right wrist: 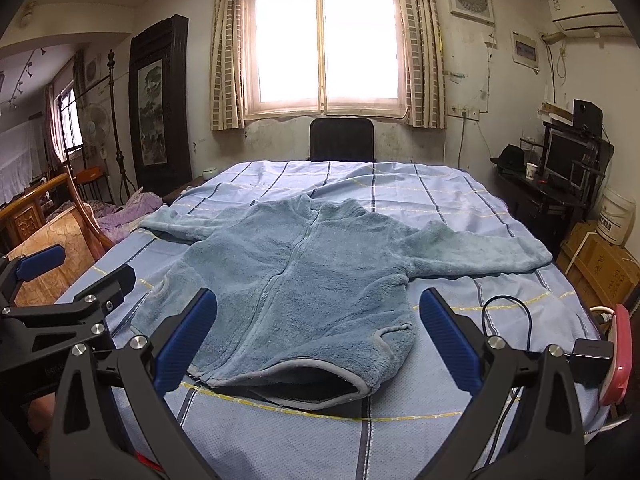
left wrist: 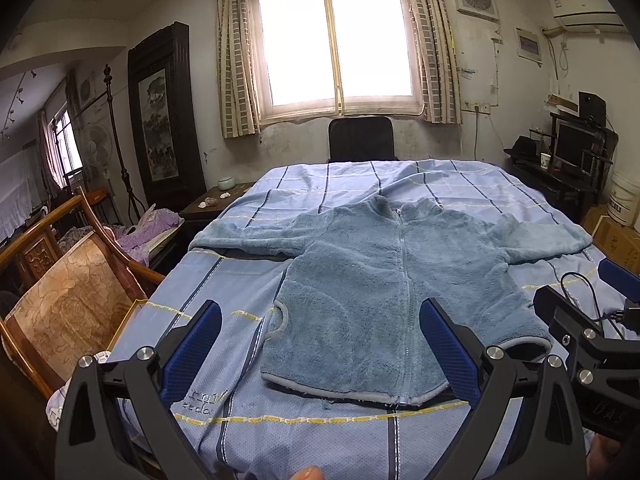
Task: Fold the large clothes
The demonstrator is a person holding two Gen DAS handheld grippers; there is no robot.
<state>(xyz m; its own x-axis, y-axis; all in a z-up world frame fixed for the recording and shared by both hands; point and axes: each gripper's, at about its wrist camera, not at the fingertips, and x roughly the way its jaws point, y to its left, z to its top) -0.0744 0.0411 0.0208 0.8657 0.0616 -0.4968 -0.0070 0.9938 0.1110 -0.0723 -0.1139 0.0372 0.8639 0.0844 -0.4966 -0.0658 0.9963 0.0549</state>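
A blue fleece zip jacket (left wrist: pixel 384 280) (right wrist: pixel 296 280) lies flat, front up, on the blue striped bed sheet (left wrist: pixel 304 432) (right wrist: pixel 440 208), both sleeves spread out sideways and the hem nearest me. My left gripper (left wrist: pixel 320 344) hovers open above the hem's left part, nothing between its blue pads. My right gripper (right wrist: pixel 320 332) hovers open above the hem's right part, also holding nothing. Each gripper shows at the edge of the other's view: the right gripper (left wrist: pixel 588 292) and the left gripper (right wrist: pixel 76 268).
A wooden armchair (left wrist: pixel 72 304) stands at the bed's left. A black cable (right wrist: pixel 508 320) and plug lie on the sheet at right, by a pink object (right wrist: pixel 618 356). A black chair (left wrist: pixel 362 138) stands under the window. Desk, bucket and boxes (right wrist: pixel 600 264) are at right.
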